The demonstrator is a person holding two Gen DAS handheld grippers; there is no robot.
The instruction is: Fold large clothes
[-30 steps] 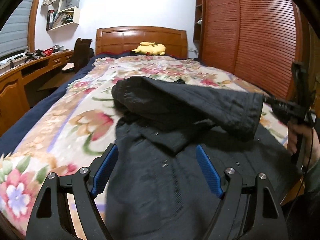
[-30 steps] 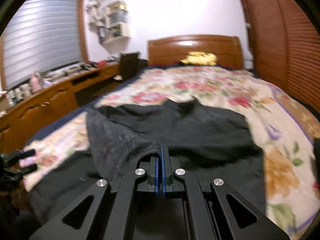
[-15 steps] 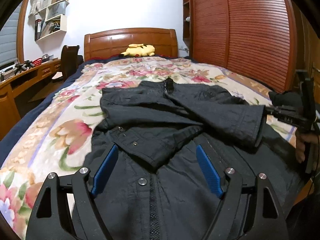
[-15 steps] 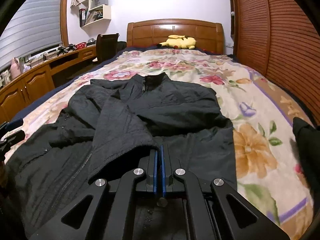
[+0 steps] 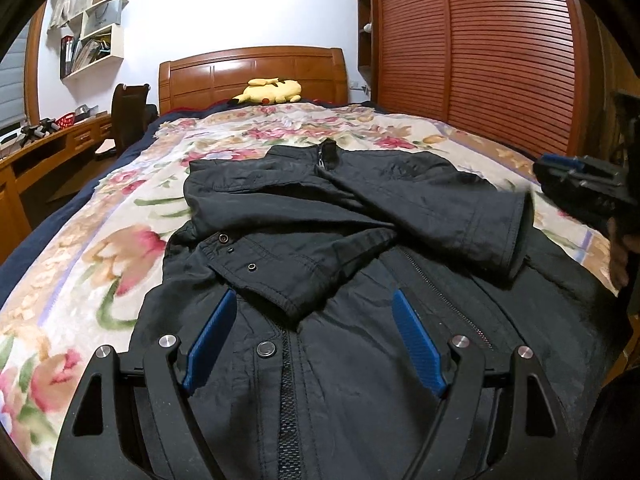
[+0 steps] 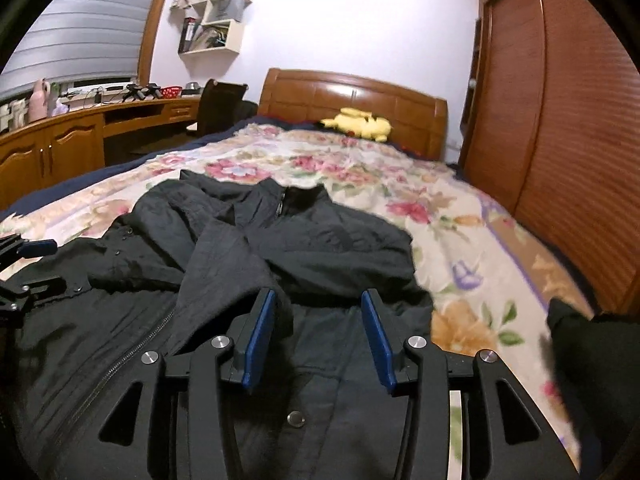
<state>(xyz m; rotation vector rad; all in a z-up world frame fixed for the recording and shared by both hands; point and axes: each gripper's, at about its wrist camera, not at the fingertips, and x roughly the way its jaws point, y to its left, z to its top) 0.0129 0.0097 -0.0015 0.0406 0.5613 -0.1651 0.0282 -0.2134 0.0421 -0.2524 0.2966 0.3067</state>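
On the floral bed [image 6: 472, 232], black jacket [image 5: 360, 208] lying with both sleeves now folded across its chest, right gripper [image 6: 318, 336] jaws just opened, releasing the sleeve cuff, left gripper [image 5: 316, 340] jaws apart, empty, as before

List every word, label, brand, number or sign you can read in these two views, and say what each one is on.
No text can be read in either view.
Books and folders on the white wall shelf: spines too small and blurred to read.
Black zip-up jacket on the floral bedspread: no label or brand showing; its snaps look plain.
Yellow plush toy by the wooden headboard: no writing visible.
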